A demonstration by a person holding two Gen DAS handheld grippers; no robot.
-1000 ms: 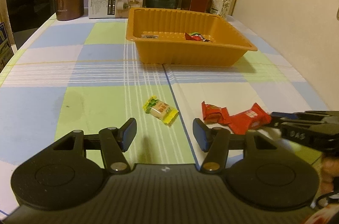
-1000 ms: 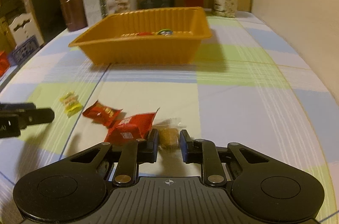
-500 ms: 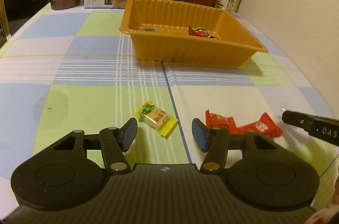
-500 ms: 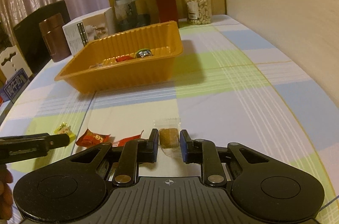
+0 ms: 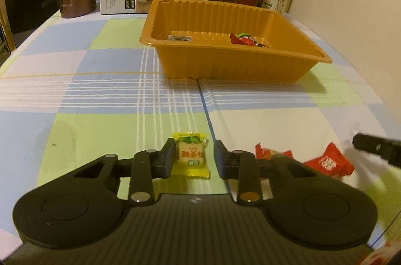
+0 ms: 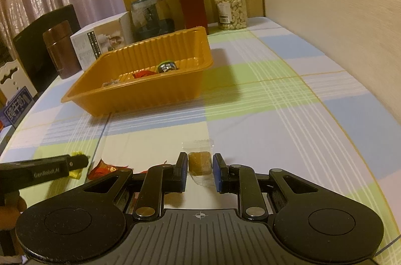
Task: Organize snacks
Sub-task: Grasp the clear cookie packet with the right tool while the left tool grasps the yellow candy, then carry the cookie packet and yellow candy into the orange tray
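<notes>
Checked tablecloth (image 5: pixel 105 94) stretches toward an orange tray (image 5: pixel 233 64) that already holds a few wrapped snacks, among them a red packet (image 5: pixel 244 39), while others lie loose well in front of the tray. Nearer the cameras, two red snack packets (image 5: pixel 328 162) wait untouched in front of the tray, so the sorting looks only partly done. Well in front of the tray, the left gripper (image 5: pixel 193 157) has just been closing around a yellow-wrapped candy (image 5: pixel 191 154), one pad touching it and a gap left at the other, while the right gripper (image 6: pixel 200 168) is clamped on a brown sweet in clear wrap (image 6: pixel 199 162).
</notes>
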